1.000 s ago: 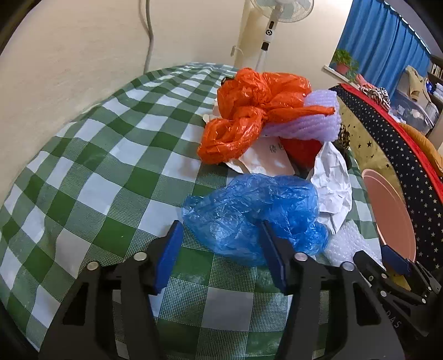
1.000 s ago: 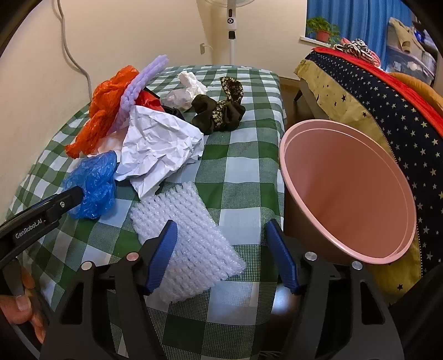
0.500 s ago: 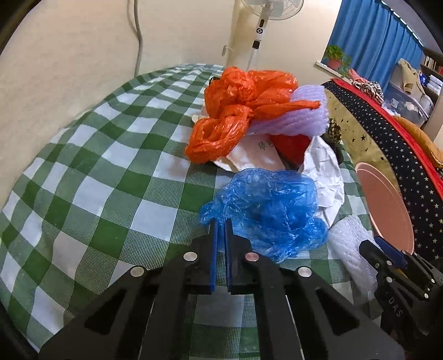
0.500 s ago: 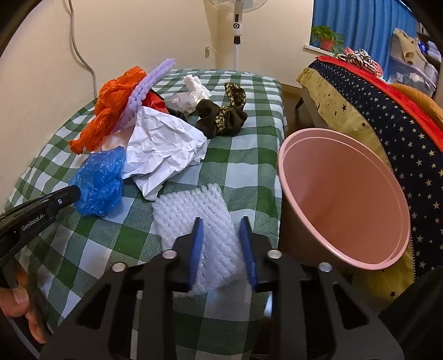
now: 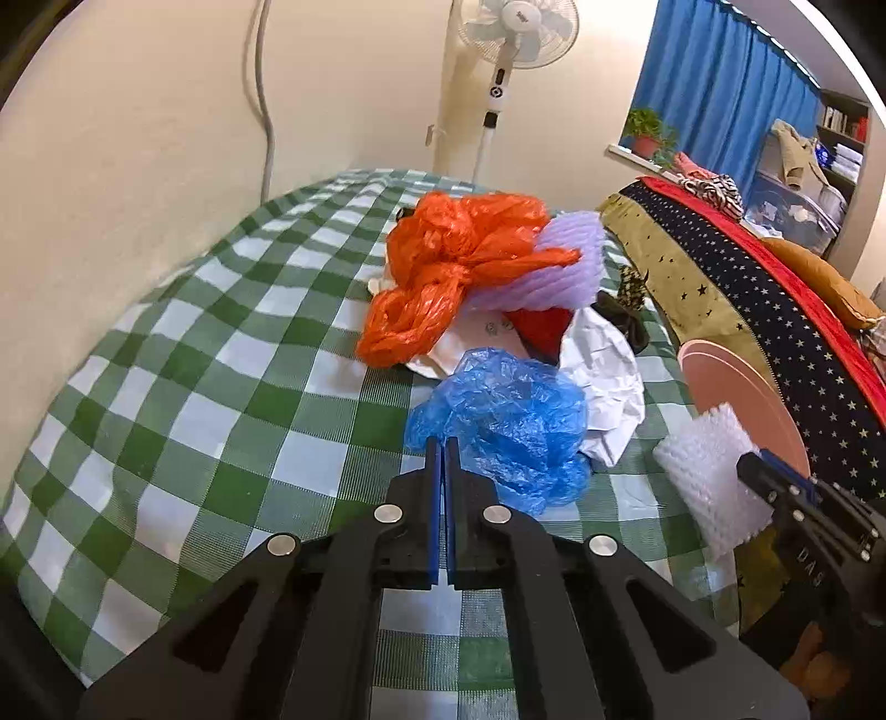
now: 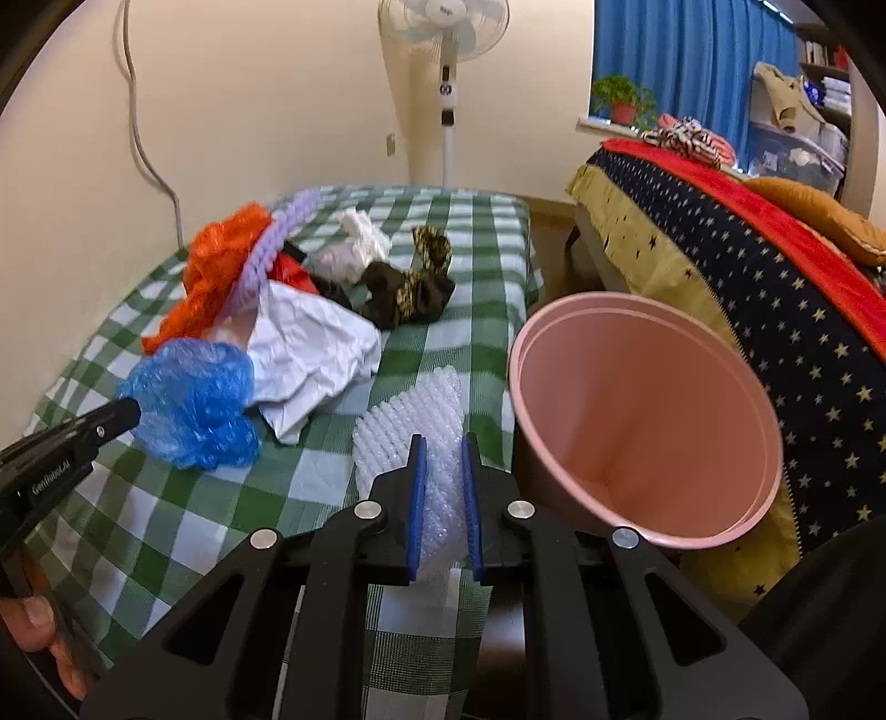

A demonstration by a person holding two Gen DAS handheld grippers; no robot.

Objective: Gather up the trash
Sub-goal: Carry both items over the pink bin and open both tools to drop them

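Note:
My left gripper (image 5: 444, 443) is shut on the edge of a crumpled blue plastic bag (image 5: 509, 421), lifted a little off the green checked table (image 5: 221, 360); the bag also shows in the right wrist view (image 6: 194, 401). My right gripper (image 6: 443, 443) is shut on a white foam net sleeve (image 6: 412, 415), raised above the table beside the pink trash bin (image 6: 637, 410). The sleeve (image 5: 714, 471) and the bin (image 5: 736, 387) show at the right of the left wrist view.
More trash lies further back on the table: an orange plastic bag (image 5: 454, 266), a purple foam net (image 5: 554, 271), crumpled white paper (image 6: 310, 349), a dark patterned wrapper (image 6: 410, 282), white tissue (image 6: 354, 243). A star-patterned bed (image 6: 747, 277) stands right, a fan (image 6: 443, 33) behind.
Both grippers closed from open, the left on the blue bag and the right on the foam sleeve, then both rose and drew back, lifting their items.

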